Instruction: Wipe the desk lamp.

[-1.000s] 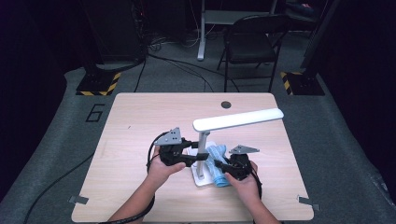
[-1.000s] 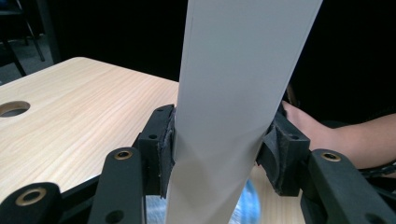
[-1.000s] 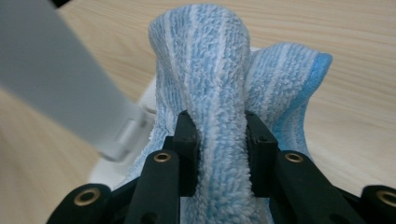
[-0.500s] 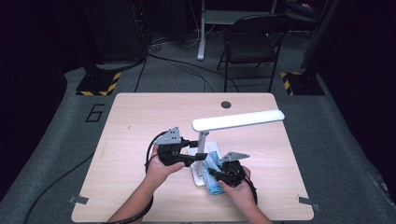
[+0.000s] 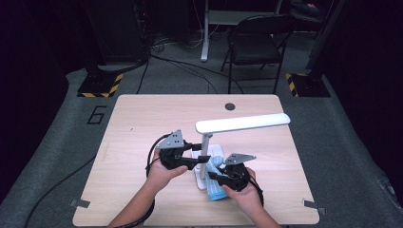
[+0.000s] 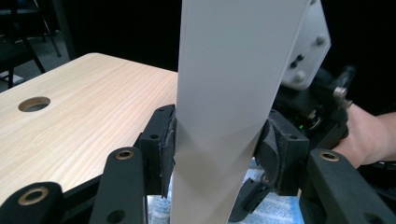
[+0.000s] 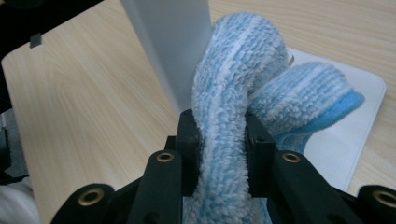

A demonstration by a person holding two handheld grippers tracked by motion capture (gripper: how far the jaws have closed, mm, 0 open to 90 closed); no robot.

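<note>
A white desk lamp stands mid-table, its long head [image 5: 242,123] held level over its flat base [image 5: 201,180]. My left gripper [image 5: 202,159] is shut on the lamp's upright stem [image 6: 229,93], with the pads [image 6: 168,144] pressed on both sides of it. My right gripper [image 7: 222,140] is shut on a fluffy blue-and-white cloth [image 7: 243,70] that is bunched against the stem [image 7: 173,42] and lies over the base [image 7: 345,140]. From above, the right gripper [image 5: 215,177] is just right of the stem, with the cloth [image 5: 216,191] trailing toward the near edge.
A round cable hole [image 5: 230,106] lies in the tabletop [image 5: 142,123] behind the lamp. A black folding chair [image 5: 254,45] stands beyond the far edge. Both hands rest close together at the lamp base. Bare wood spreads left, right and behind the lamp.
My right gripper has shifted left toward the lamp stem, pulling the cloth along the base. The left gripper has stayed clamped on the stem.
</note>
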